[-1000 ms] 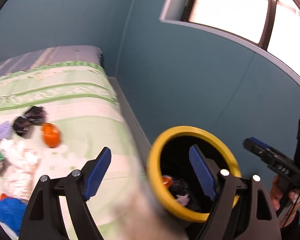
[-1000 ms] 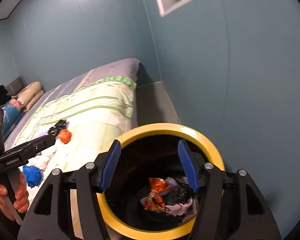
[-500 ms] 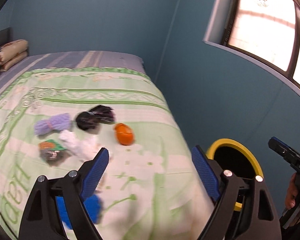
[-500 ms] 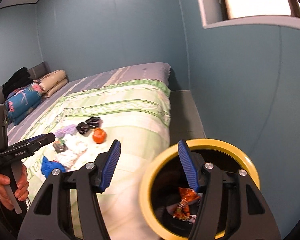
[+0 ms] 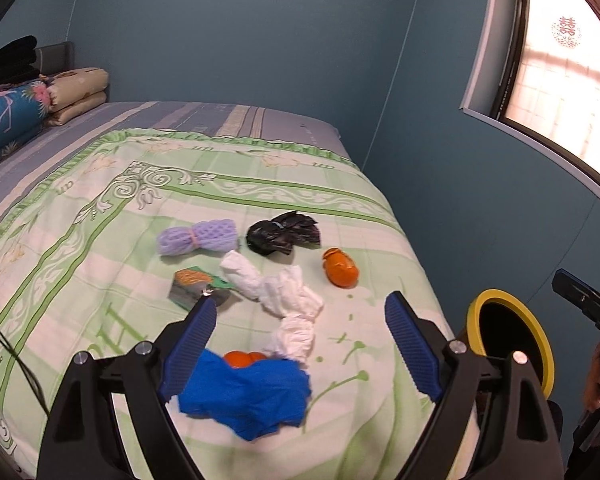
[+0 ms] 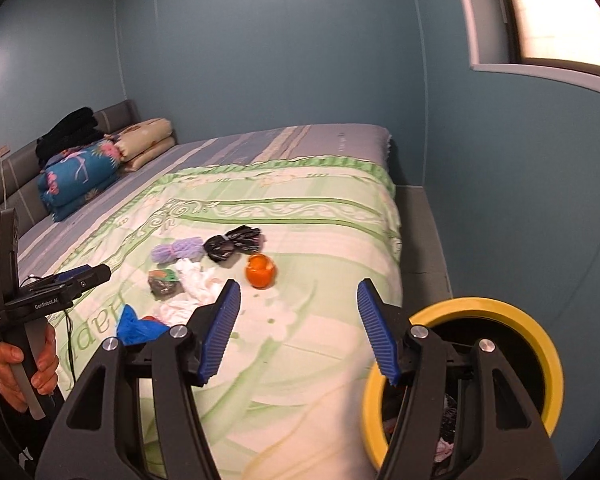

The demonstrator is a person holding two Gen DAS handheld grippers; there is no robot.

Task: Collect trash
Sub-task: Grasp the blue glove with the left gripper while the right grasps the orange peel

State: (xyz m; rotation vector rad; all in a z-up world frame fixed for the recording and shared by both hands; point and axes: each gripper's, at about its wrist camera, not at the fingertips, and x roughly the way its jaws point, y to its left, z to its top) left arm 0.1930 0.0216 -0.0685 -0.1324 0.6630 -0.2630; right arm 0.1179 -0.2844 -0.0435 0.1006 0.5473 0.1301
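Trash lies scattered on the green patterned bedspread (image 5: 100, 208): a crumpled blue piece (image 5: 252, 396), white tissue (image 5: 284, 292), an orange wrapper (image 5: 340, 272), a black bag (image 5: 280, 234), a purple foam net (image 5: 198, 236) and a green-grey wrapper (image 5: 196, 286). My left gripper (image 5: 302, 304) hovers open above the blue piece and the tissue, holding nothing. My right gripper (image 6: 298, 286) is open and empty over the bed's near edge. The yellow-rimmed black bin (image 6: 540, 344) stands beside the bed at lower right, with trash inside.
Folded quilts (image 6: 80, 176) and dark clothing (image 6: 68, 128) lie at the headboard. A narrow strip of floor (image 6: 420, 232) runs between the bed and the blue wall. A window (image 5: 560, 60) is at upper right. A thin cable (image 5: 12, 356) crosses the bed's left side.
Both grippers have swung away from the bin toward the bed. The bin has slid from the middle to the lower right of each view, and the scattered trash now fills the centre.
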